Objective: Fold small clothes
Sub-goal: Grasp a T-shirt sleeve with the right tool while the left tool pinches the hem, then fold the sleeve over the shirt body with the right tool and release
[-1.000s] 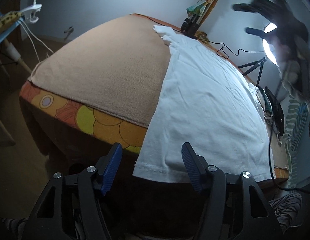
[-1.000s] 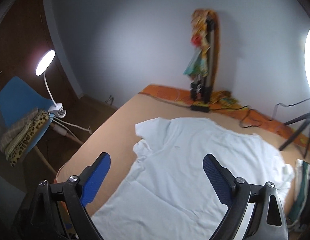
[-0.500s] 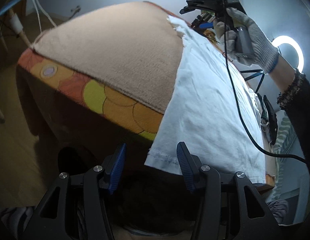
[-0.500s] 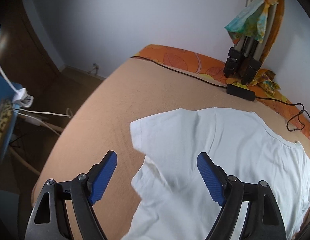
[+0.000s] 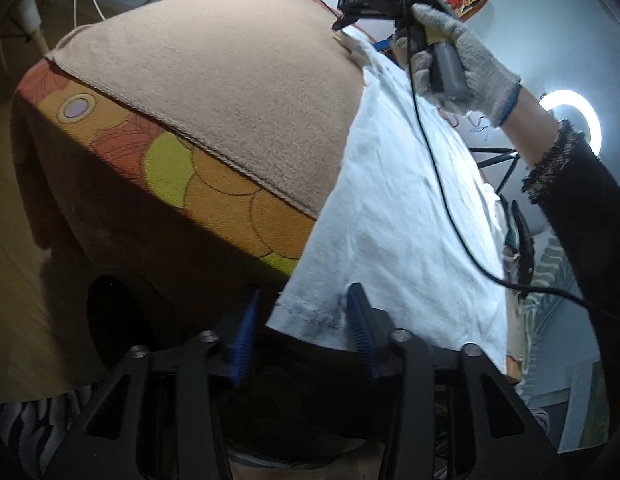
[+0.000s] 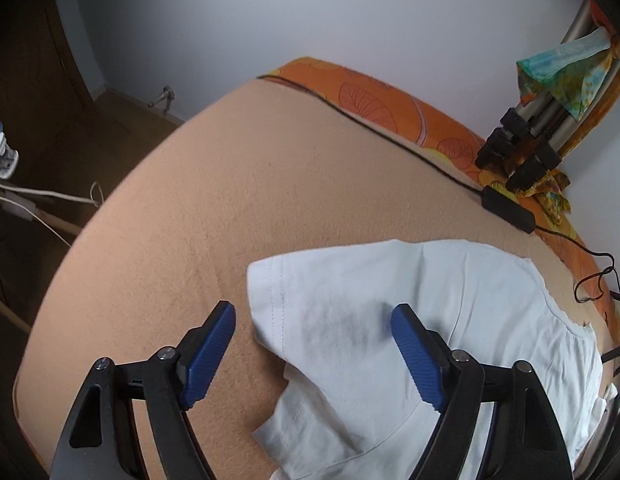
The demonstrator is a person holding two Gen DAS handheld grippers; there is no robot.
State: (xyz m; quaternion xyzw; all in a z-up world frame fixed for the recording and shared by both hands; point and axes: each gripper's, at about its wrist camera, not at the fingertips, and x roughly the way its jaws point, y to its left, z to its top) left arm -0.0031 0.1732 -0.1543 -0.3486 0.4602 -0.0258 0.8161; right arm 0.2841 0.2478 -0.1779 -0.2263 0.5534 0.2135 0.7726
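Left tongs [image 5: 304, 320] agape at hem, right tongs [image 6: 313, 344] agape over sleeve, white T-shirt [image 5: 393, 208] flat

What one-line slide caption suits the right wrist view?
Open right tongs straddle the sleeve of a white T-shirt spread on a tan blanket.

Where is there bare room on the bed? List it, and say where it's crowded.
The tan blanket lies bare between the shirt and the bed's floor-side edge, from the sleeve back to the black cable. It is crowded at the tripod corner and where the right gripper and left gripper straddle the shirt.
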